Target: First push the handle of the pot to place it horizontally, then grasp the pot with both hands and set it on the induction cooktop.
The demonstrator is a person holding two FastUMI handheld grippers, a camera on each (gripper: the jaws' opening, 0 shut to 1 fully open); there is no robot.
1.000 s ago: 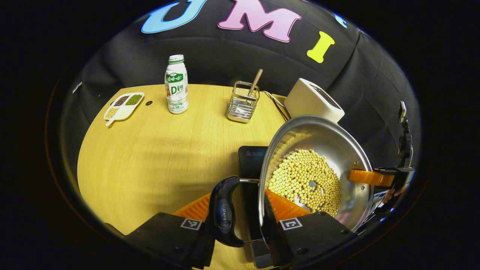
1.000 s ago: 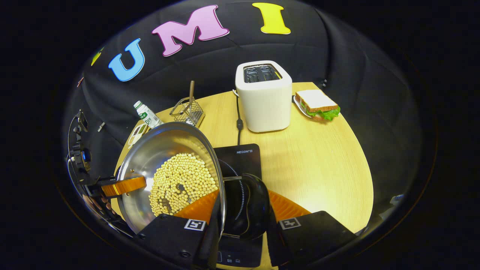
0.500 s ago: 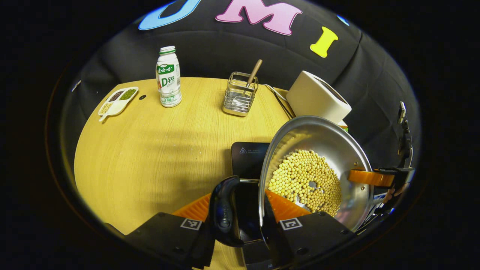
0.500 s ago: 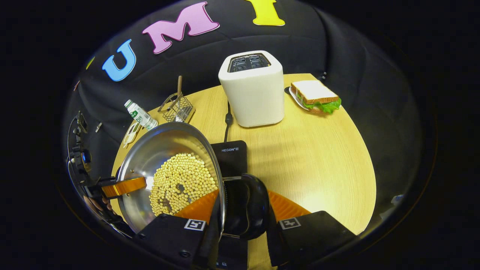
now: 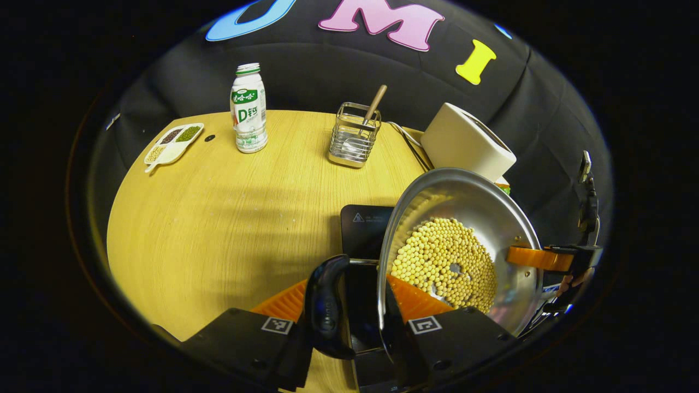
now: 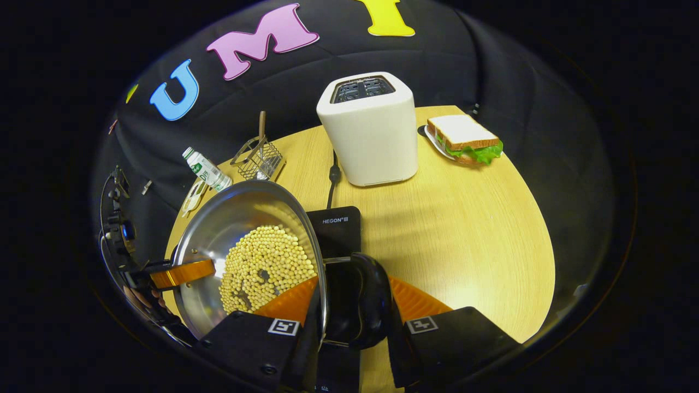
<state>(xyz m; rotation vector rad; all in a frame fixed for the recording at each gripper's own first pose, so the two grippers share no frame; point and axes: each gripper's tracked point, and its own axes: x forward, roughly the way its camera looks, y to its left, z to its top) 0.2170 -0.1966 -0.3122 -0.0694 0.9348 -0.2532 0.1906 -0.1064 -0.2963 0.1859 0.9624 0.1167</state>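
Note:
A steel pot (image 5: 469, 207) holding yellow beans (image 5: 445, 262) sits between both grippers. My left gripper (image 5: 349, 284) is shut on the pot's black side handle (image 5: 326, 308) and rim in the left gripper view. On the opposite side, my right gripper (image 6: 355, 281) is shut on the other black handle (image 6: 368, 305) in the right gripper view. Each view also shows the other gripper's finger hooked over the far rim. The black induction cooktop (image 5: 365, 224) (image 6: 337, 229) lies under the pot, its far end showing. Whether the pot's base touches it is hidden.
At the back of the round wooden table (image 5: 218, 218) stand a milk bottle (image 5: 248, 109), a wire holder with a wooden spoon (image 5: 352, 136) and a white toaster (image 6: 368, 131) with its cable. A sandwich (image 6: 464, 139) lies far right, a divided dish (image 5: 173, 143) far left.
Both grippers moved forward with the pot, so the cooktop slid further beneath it. Over the last half second the views shifted only slightly. Both grips stayed the same.

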